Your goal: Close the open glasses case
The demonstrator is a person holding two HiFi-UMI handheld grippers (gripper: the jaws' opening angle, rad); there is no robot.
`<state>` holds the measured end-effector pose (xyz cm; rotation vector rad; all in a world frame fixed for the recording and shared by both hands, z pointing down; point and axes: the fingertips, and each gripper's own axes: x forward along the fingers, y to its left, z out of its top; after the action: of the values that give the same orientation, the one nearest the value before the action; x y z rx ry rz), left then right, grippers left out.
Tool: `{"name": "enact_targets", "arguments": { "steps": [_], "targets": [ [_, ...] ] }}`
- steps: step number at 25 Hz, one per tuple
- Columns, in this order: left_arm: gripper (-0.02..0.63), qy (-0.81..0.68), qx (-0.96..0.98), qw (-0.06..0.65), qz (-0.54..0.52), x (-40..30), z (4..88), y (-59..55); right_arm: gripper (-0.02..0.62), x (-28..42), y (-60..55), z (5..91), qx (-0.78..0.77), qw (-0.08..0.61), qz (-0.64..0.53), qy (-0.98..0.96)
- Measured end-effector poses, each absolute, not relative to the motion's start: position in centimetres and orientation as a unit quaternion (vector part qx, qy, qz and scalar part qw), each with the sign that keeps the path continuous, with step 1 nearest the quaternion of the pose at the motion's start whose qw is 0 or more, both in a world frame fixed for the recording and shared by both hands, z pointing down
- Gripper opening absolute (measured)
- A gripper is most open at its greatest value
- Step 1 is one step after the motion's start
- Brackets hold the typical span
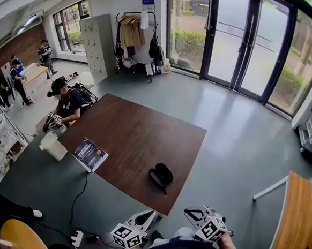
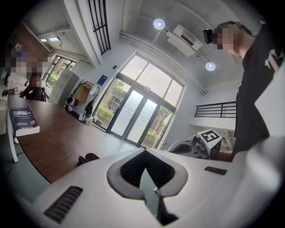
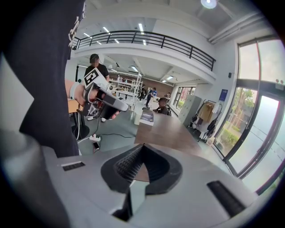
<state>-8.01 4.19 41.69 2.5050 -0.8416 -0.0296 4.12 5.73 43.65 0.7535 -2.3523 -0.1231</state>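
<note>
Risk sits mostly in the approach; the glasses case (image 1: 161, 176) lies open on the brown table (image 1: 135, 131), close to its near edge, and both tools are held low by the person's body, well apart from it. Left gripper (image 2: 143, 152): jaws shut tip to tip, nothing between; right gripper (image 3: 141, 147): the same, closed and empty. Judgement: the case looks light and sits near the edge; a push on one half with the other half unsteadied would likely slide the whole thing along the wood, or off it, rather than fold the hinge; one tool ought to pin the base while the other tips the lid over. Closed tips will do for pushing, but could skid off a curved shell; pressing off-centre might leave it short of latched. Which half is lid and which is base is too small to tell from here; likewise whether anything lies inside, and contents standing above the rim would stop the lid. Around: blue book (image 1: 90, 154) toward the table's left edge, well apart from the case; white tub (image 1: 53, 146) beside that corner; seated person (image 1: 68, 101) at the far corner; power strip (image 1: 77, 238) and cable (image 1: 78, 197) on the floor to the left. Nothing on the table stands between tools and case; only the reach forward is needed.
</note>
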Motion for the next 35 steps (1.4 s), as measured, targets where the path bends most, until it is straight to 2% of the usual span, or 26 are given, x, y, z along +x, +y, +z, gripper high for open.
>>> {"name": "enact_targets", "arguments": {
  "steps": [19,35],
  "targets": [
    [0.005,-0.312,0.918,0.242,-0.027,-9.6,41.4,2.9,-0.012,3.5,6.1,44.2,0.285,0.346,-0.041,-0.893],
    [0.005,-0.347,0.902,0.251,-0.04,-12.9,42.4,3.3,-0.012,0.4,6.4,44.9,0.235,0.369,-0.057,-0.897]
  ]
}}
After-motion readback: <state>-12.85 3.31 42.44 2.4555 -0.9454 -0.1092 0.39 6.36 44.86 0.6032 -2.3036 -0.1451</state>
